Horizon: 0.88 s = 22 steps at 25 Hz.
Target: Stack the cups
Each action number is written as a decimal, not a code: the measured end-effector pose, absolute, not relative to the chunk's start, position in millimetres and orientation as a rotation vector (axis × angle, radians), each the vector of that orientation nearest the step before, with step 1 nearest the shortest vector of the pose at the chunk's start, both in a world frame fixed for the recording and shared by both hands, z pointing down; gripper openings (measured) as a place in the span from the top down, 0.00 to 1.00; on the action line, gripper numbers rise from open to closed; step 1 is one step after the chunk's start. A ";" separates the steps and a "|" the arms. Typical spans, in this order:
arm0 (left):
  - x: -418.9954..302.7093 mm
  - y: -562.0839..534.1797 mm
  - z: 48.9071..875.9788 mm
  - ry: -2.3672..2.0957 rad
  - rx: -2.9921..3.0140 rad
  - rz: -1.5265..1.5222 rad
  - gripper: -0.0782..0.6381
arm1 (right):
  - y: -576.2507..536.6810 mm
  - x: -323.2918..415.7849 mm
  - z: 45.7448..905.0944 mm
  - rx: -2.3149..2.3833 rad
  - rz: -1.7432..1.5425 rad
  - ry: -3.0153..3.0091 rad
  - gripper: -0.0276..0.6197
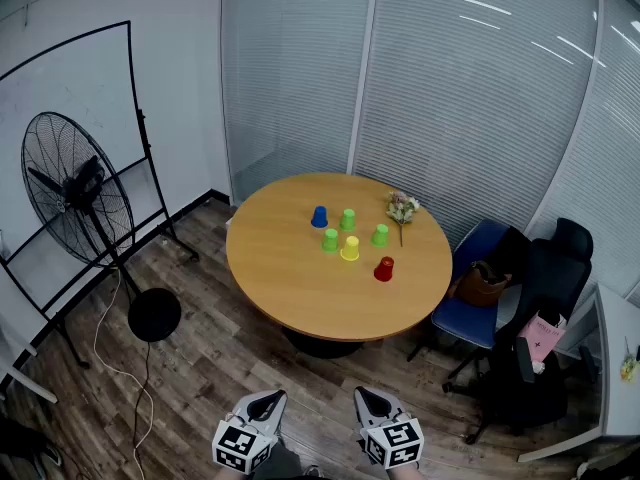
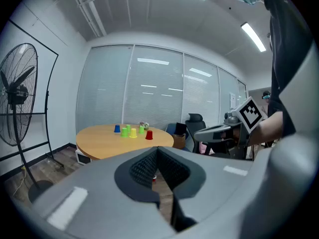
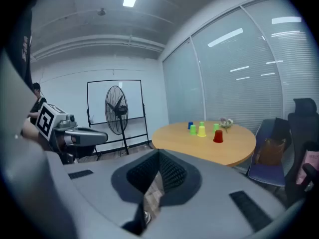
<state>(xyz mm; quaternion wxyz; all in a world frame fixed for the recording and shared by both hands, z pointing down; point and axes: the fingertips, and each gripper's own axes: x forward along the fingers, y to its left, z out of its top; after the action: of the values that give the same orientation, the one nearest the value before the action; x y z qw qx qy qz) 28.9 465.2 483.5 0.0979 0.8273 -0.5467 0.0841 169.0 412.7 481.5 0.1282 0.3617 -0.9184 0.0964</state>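
Several upside-down cups stand apart on the round wooden table (image 1: 290, 288): a blue cup (image 1: 319, 217), three green cups (image 1: 347, 219) (image 1: 330, 240) (image 1: 380, 235), a yellow cup (image 1: 350, 248) and a red cup (image 1: 384, 269). Both grippers are held low, well short of the table. My left gripper (image 1: 268, 400) and right gripper (image 1: 370, 400) are shut with nothing between the jaws. From the left gripper (image 2: 157, 169) the cups look small and far, the red cup (image 2: 149, 135) nearest. The right gripper (image 3: 157, 173) likewise looks toward the red cup (image 3: 218, 137).
A bunch of flowers (image 1: 402, 207) lies at the table's far right. A standing fan (image 1: 75, 193) and a black round base (image 1: 154, 314) are on the left. A blue chair with a brown bag (image 1: 482, 284) and a black office chair (image 1: 550, 268) stand to the right.
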 end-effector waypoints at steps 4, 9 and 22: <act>38.3 467.1 482.4 -1.623 2.456 0.256 0.88 | 416.7 176.9 481.3 1.054 0.284 -2.677 0.94; 50.0 464.7 475.3 -1.607 2.473 0.219 0.88 | 416.9 178.6 477.8 1.011 0.300 -2.714 0.94; 29.1 404.7 477.0 -1.473 2.497 0.143 0.64 | 370.7 137.4 475.4 1.006 0.399 -2.766 0.70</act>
<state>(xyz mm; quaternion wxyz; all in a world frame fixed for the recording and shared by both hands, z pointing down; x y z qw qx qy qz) 29.1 404.7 477.0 0.1191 0.8542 -0.5037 0.0490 137.4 370.7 475.4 0.0856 0.3376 -0.9278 0.1338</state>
